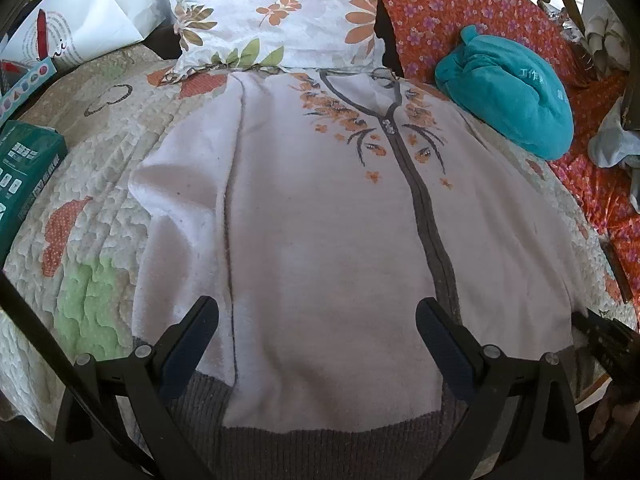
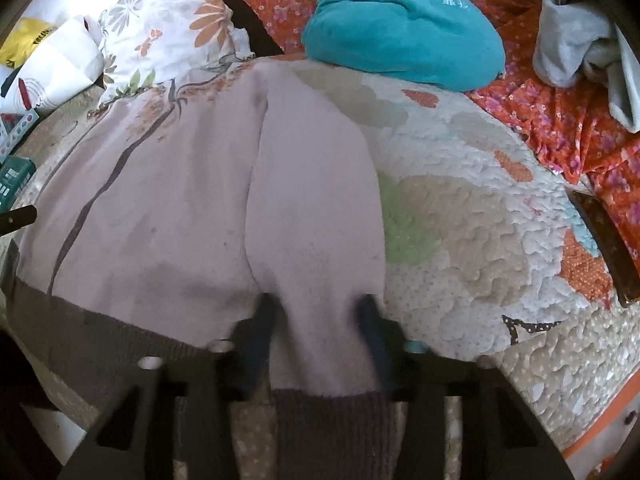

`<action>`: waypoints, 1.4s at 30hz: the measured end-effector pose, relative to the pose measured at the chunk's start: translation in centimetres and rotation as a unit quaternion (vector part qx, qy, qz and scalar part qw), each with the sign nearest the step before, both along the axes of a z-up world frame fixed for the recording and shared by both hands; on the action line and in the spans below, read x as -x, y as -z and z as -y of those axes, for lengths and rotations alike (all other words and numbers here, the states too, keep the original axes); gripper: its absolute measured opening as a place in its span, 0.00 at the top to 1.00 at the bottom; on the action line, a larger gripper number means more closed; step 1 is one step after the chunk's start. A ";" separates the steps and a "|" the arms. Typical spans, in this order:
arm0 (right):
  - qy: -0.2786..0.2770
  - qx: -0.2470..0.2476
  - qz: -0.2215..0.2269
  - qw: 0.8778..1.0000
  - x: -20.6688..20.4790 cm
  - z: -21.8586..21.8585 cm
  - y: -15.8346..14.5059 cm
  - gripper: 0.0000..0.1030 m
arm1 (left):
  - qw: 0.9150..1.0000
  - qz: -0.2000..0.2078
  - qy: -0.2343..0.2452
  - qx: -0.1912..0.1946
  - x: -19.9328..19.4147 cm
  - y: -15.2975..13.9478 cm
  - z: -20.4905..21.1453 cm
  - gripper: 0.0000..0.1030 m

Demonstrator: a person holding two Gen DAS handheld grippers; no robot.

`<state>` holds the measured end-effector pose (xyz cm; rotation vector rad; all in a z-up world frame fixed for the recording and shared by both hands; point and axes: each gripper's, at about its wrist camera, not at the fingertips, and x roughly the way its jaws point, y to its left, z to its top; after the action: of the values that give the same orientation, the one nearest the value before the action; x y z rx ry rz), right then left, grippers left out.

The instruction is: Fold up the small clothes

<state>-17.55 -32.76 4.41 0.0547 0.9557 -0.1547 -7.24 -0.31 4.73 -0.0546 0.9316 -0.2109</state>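
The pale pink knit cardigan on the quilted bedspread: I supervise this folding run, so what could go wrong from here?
1. The right tool pinches only the sleeve near its grey ribbed cuff; the soft knit may slip free or stretch.
2. The open left tool hovers above the pale pink knit cardigan, pinning nothing, so the body may drag.
3. The teal fleece bundle lies close and could snag.

A bed covered by a quilted cream bedspread with orange and green patches is seen. A pale pink knitted cardigan with grey ribbed hem is spread flat at centre frame. A flower-printed white pillow is set at top centre, an orange floral cloth and a teal fleece bundle at upper right, and a green box at the left edge.
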 end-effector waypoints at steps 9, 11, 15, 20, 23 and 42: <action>0.135 0.030 0.053 0.989 -1.9 10.2 -6.5 0.91 | 0.999 0.004 -0.027 0.018 -0.5 -0.7 -2.0 0.04; 0.204 0.055 0.039 0.977 -2.9 14.8 -6.3 0.90 | 0.999 0.005 -0.038 0.024 -0.7 -0.9 -2.9 0.04; 0.277 0.063 0.011 0.959 -3.6 18.6 -6.1 0.86 | 0.997 0.014 -0.071 0.030 -1.4 -2.2 -5.8 0.04; 0.197 0.030 0.052 0.979 -5.2 12.2 -7.6 0.67 | 0.990 0.037 -0.136 0.013 -3.8 -5.5 -12.2 0.04; 0.106 -0.009 0.059 0.993 -8.2 5.1 -7.9 0.67 | 0.981 0.059 -0.187 -0.006 -5.1 -7.7 -16.7 0.04; -0.333 -0.074 -0.018 0.940 -16.8 -36.3 -1.8 0.53 | 0.951 0.074 -0.297 0.047 -2.1 -7.5 -29.2 0.04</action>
<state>-0.76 3.52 6.19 -0.1351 0.9734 0.5436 -5.10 28.93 12.23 -0.3964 0.7182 0.2974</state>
